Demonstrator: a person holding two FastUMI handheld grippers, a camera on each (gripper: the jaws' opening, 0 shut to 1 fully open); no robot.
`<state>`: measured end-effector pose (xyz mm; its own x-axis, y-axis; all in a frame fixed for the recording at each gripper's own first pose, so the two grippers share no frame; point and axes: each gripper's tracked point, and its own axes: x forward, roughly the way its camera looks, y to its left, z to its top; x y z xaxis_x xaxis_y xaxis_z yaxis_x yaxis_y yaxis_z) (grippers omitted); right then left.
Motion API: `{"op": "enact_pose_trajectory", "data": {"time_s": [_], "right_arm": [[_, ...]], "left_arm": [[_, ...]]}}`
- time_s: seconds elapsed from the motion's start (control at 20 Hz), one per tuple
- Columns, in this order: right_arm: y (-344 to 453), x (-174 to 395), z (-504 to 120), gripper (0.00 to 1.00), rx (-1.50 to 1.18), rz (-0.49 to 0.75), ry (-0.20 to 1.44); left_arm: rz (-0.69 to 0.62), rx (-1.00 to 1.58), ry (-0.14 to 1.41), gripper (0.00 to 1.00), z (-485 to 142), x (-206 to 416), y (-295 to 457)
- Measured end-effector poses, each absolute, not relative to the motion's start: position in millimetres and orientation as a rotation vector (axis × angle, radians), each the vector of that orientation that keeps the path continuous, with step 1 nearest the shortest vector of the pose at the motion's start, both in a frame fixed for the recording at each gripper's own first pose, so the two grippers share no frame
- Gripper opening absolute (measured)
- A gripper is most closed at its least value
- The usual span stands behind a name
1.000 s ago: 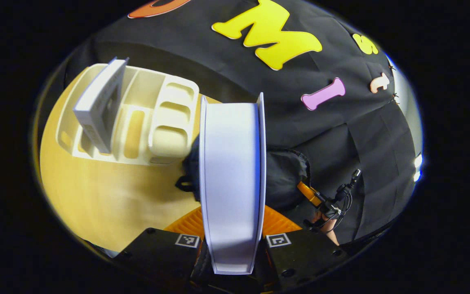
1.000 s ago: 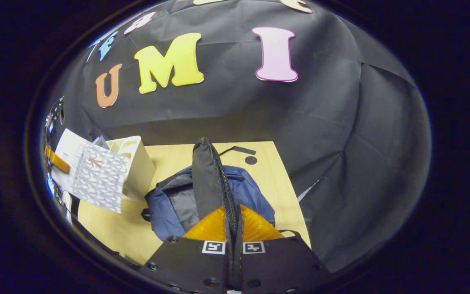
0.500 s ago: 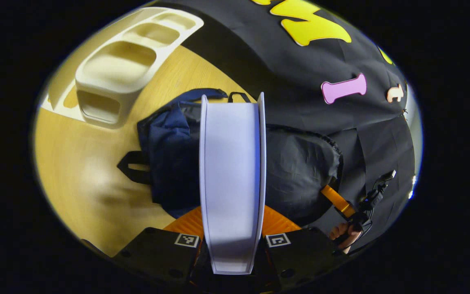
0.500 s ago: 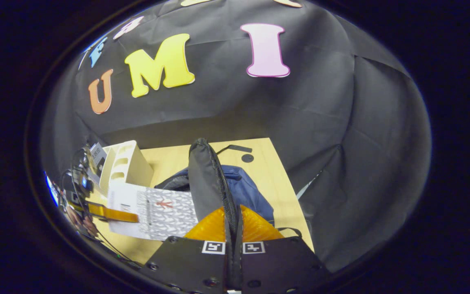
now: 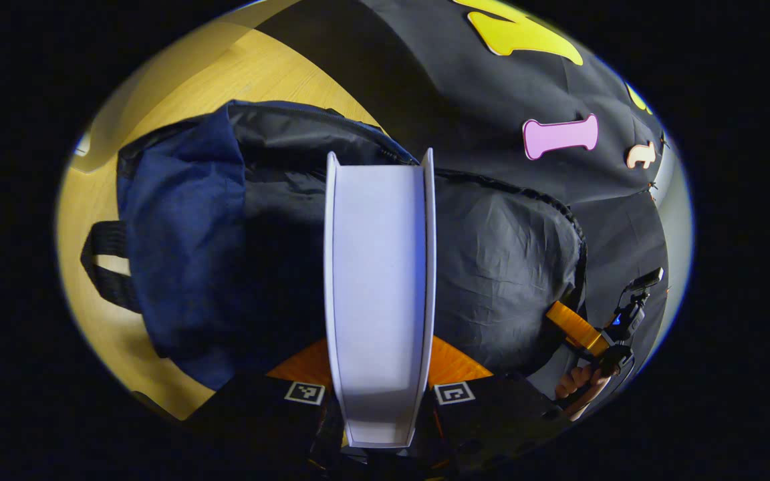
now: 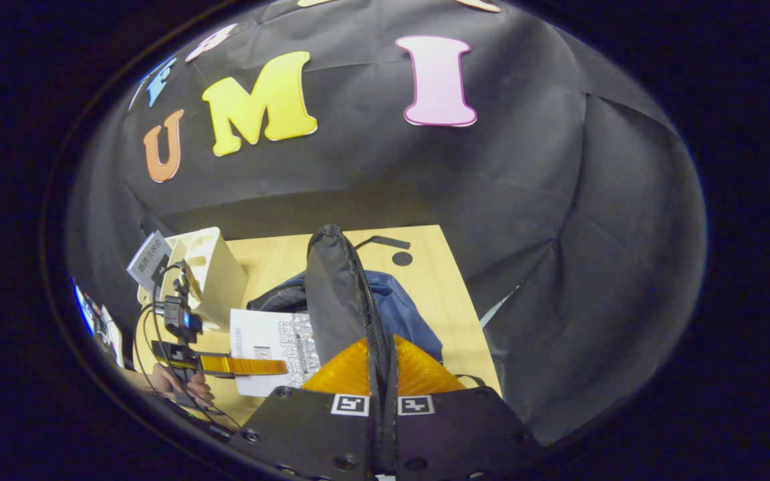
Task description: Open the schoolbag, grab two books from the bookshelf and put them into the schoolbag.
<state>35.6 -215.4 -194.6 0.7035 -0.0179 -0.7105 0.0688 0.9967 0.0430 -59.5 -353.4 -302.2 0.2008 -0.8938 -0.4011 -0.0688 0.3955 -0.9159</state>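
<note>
Left gripper view, nearest first: the left hand-held gripper clamps the lower end of a book, both fingers pressing its covers, and the page edge faces the camera. The book's long axis runs straight ahead along the fingers, and its far end hangs over the open mouth of the schoolbag, whose dark lining gapes directly beyond and below. Judging from that, the coming move is a push along the book's own length into the opening, and the left hand is the one placed to make it. To the right of the schoolbag, the right hand-held gripper pinches the lifted flap, a hand behind it.

In the right gripper view, the right hand-held gripper is closed on that flap, holding it upright. Left of the schoolbag, the book's cover carries print too small to read. Farther left of the schoolbag stands the cream bookshelf on the counter, with a second book leaning in it; its cover writing cannot be made out.
</note>
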Motion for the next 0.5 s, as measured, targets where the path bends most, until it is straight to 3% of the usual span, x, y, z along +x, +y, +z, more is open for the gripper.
{"op": "enact_pose_trajectory", "data": {"time_s": [0.2, 0.3, 0.35, 0.5], "right_arm": [[-212.0, 37.5, -192.8, 0.01, 0.054, -0.036, 0.790], [-210.8, 39.3, -194.8, 0.01, 0.062, -0.037, 0.792], [-209.0, 38.8, -195.2, 0.01, 0.069, -0.036, 0.795], [-204.4, 39.7, -200.3, 0.00, 0.081, -0.030, 0.798]], "left_arm": [[-0.660, -1.149, 1.286, 0.46, -321.1, -49.9, -362.1], [-0.628, -1.097, 1.326, 0.49, -333.2, -55.2, -361.7], [-0.626, -1.066, 1.355, 0.63, -339.0, -58.8, -360.0], [-0.543, -0.954, 1.486, 0.91, -356.4, -69.4, -350.4]]}}
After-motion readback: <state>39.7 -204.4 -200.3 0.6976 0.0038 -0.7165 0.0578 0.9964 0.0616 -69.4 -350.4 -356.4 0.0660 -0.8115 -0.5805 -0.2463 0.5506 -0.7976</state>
